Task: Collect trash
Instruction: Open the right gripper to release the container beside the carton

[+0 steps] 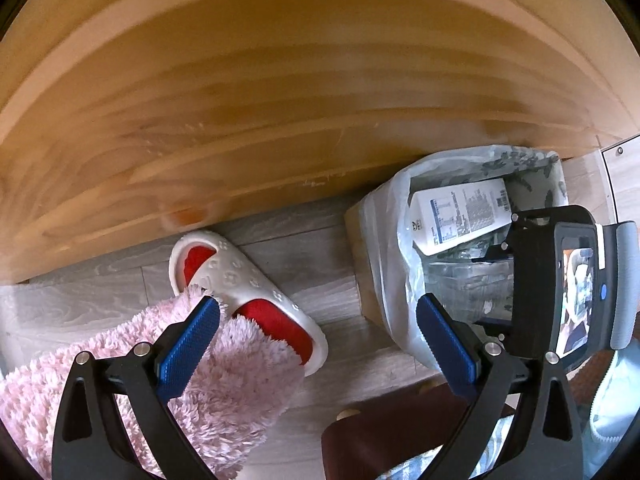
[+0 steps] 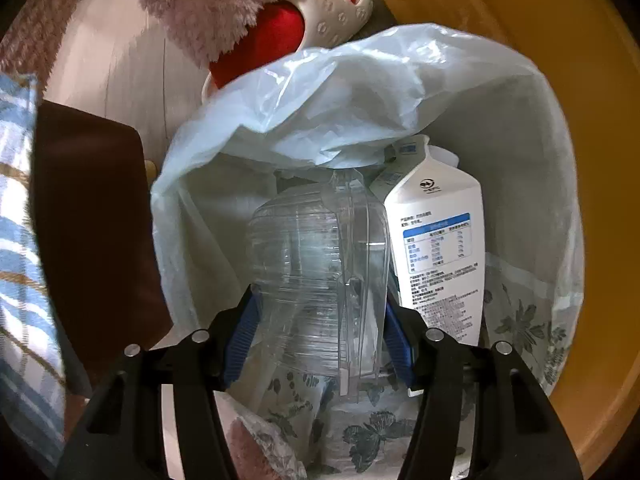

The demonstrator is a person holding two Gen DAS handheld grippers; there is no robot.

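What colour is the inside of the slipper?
Red slipper lining, clearest in the left wrist view.

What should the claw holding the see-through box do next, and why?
Probably open up and let go. The right gripper pinches the clear plastic clamshell box between its pads, already down inside the lined trash bin beside the milk carton, so it should drop in.

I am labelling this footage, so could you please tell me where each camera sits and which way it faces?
Left wrist: on the left gripper, facing down at the floor, a slipper and the bin; its open blue fingers and the right gripper show.
Right wrist: on the right gripper, facing down into the bin; its fingers clamp a clear plastic box.
Both show the bin, the carton, slipper and pink fluffy fabric.
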